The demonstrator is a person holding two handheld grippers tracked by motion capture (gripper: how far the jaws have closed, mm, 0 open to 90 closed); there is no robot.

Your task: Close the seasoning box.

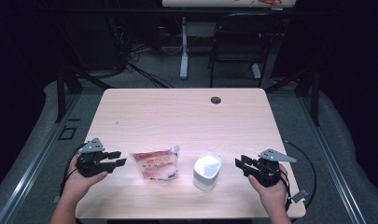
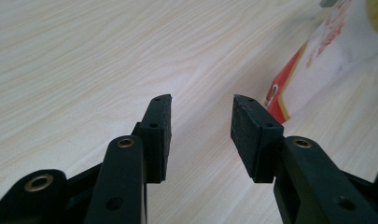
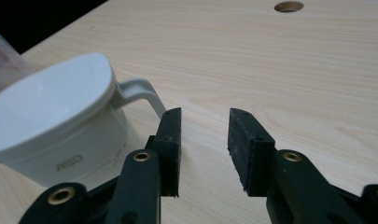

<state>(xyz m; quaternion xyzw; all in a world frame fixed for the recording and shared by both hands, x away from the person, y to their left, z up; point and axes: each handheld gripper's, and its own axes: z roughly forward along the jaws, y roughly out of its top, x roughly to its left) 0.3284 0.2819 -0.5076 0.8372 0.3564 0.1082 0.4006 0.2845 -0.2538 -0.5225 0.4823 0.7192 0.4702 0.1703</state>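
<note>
Left gripper (image 1: 113, 161): its jaws stand wide with nothing between them. They rest low over the counter (image 1: 177, 112).
Pouch (image 1: 156, 165): it lies flat just past the right jaw of the left gripper, not touching. In the left gripper view the pouch (image 2: 326, 60) sits off to the right of the gap, so the jaws do not line up with it yet.
Good way for the left: I think it should slide toward the pouch until an edge sits in the gap, then close softly. The pouch looks thin and floppy, so a corner or the spout end may be easiest to pinch.
Tub (image 1: 207, 171): it stands upright between the pouch and the right gripper (image 1: 241, 164).
Right gripper jaws: wide, holding nothing. In the right gripper view the tub (image 3: 60, 130) is left of the left jaw, and its handle (image 3: 140, 91) ends just beside that jaw's tip.
Good way for the right: I think it should shift toward the tub, get the handle or wall in the gap, and squeeze slowly so the tub does not tip.
</note>
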